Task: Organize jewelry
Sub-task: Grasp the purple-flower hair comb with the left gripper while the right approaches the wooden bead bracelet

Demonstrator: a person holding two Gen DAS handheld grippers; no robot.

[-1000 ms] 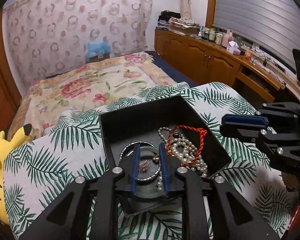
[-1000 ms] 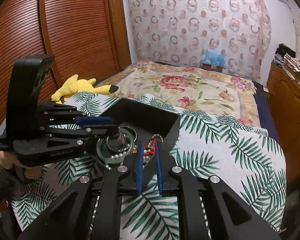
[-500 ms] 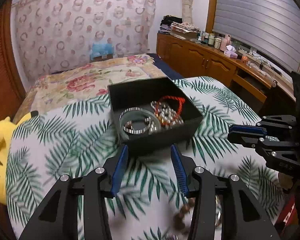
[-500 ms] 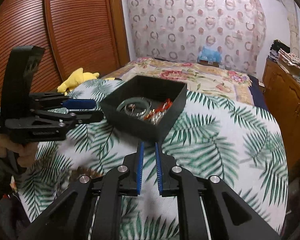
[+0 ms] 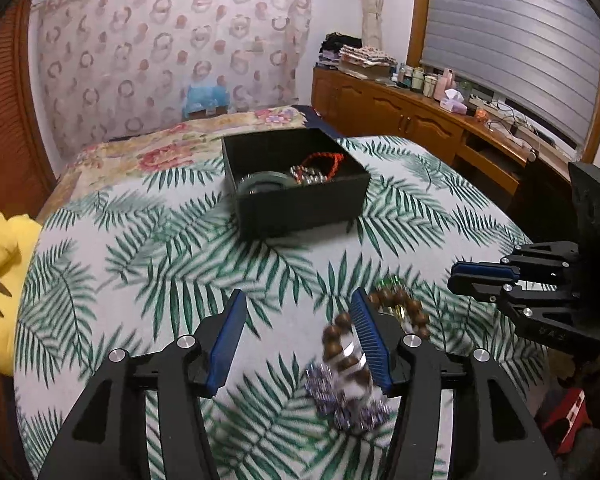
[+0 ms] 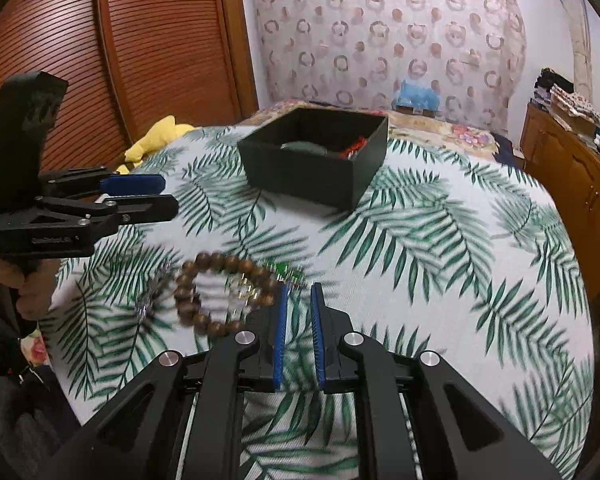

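A black jewelry box (image 5: 296,184) sits on the palm-leaf cloth and holds a green bangle (image 5: 262,182), a red cord bracelet (image 5: 328,160) and beads; it also shows in the right wrist view (image 6: 316,160). A brown wooden bead bracelet (image 6: 216,292) lies on the cloth with a green-stone piece (image 6: 286,270) and a sparkly chain (image 5: 340,400) beside it. My left gripper (image 5: 300,320) is open and empty just left of the bead bracelet (image 5: 396,304). My right gripper (image 6: 298,304) is nearly closed and empty, just right of the bracelet.
The table's cloth edge (image 6: 560,320) drops off at the right. A yellow plush toy (image 5: 0,280) lies at the left. A bed (image 5: 160,148) is behind the table. Wooden cabinets (image 5: 420,120) with clutter line the right wall.
Both grippers have pulled back from the box toward the near side of the table. My left gripper opened and left the bangle in the box. The loose jewelry came into view.
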